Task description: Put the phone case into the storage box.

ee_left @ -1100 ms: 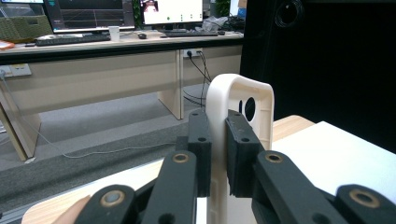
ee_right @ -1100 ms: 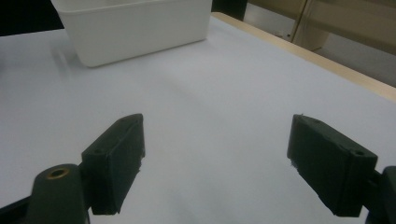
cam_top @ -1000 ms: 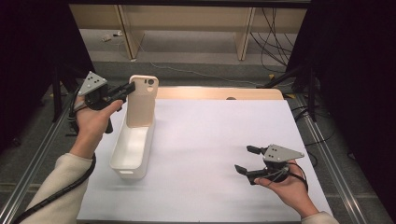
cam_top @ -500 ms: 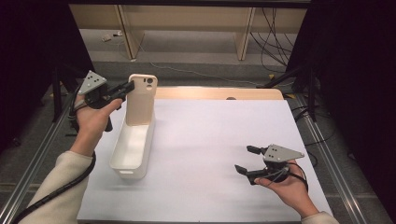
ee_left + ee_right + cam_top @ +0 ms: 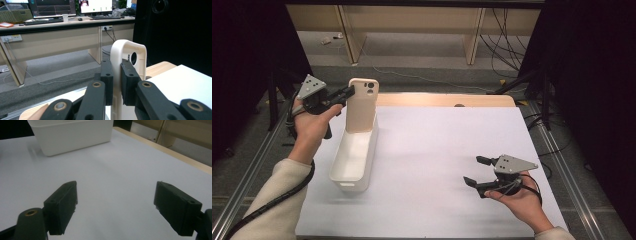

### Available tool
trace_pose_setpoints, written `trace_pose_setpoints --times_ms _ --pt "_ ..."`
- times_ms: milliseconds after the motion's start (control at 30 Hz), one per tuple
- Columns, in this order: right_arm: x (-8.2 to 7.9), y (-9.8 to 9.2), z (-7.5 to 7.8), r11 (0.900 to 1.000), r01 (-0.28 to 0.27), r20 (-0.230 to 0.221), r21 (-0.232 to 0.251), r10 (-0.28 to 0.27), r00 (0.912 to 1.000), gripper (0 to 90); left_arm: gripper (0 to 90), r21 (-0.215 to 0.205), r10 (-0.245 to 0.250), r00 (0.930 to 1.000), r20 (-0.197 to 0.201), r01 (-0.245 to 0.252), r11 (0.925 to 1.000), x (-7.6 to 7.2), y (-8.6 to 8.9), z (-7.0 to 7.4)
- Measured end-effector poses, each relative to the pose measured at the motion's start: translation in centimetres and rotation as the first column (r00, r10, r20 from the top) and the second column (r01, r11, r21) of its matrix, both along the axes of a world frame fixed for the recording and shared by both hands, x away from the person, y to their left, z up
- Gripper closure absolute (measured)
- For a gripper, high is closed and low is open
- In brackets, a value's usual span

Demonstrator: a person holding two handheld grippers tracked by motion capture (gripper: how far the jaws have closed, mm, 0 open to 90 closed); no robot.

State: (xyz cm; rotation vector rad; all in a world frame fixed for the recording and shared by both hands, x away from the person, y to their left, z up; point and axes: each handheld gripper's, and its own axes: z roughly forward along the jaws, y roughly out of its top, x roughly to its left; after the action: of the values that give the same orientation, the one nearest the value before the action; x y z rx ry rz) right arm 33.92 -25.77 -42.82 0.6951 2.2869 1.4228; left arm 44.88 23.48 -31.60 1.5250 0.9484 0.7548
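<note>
Worktop: white sheet (image 5: 437, 150) over a pale wooden top.
Bin: long white plastic bin (image 5: 354, 157), near the sheet's left edge.
Case: cream phone case (image 5: 361, 102), upright, above the bin's far end.
Left tool (image 5: 346, 93): clamped on the case's edge.
Right tool (image 5: 476, 171): jaws apart, empty, well right of the bin.

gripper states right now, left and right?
Left gripper: shut on the phone case, held upright over the white bin.
Right gripper: open, holding nothing.
</note>
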Motion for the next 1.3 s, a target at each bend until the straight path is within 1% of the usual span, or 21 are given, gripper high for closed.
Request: trace_pose_setpoints --times_ms 467,667,1033,1300 --pt "0.0 0.0 0.0 1.000 -0.001 -0.002 0.000 0.001 1.0000 20.3 81.9 0.010 0.012 0.9999 -0.004 -0.012 0.9999 0.8 0.4 -0.3" --pt "0.0 0.0 0.0 1.000 -0.002 0.000 -0.001 0.002 1.0000 20.2 81.9 0.007 0.015 0.9999 -0.005 -0.015 0.9999 1.1 0.4 -0.4" --pt "0.0 0.0 0.0 1.000 -0.002 -0.002 0.000 0.002 1.0000 20.2 81.9 0.009 0.025 0.9995 -0.020 -0.025 0.9997 1.6 0.6 -0.8" --pt "0.0 0.0 -0.1 1.000 -0.001 -0.004 0.000 0.001 1.0000 20.2 81.9 0.008 0.028 0.9993 -0.024 -0.028 0.9996 2.1 0.7 -1.0"
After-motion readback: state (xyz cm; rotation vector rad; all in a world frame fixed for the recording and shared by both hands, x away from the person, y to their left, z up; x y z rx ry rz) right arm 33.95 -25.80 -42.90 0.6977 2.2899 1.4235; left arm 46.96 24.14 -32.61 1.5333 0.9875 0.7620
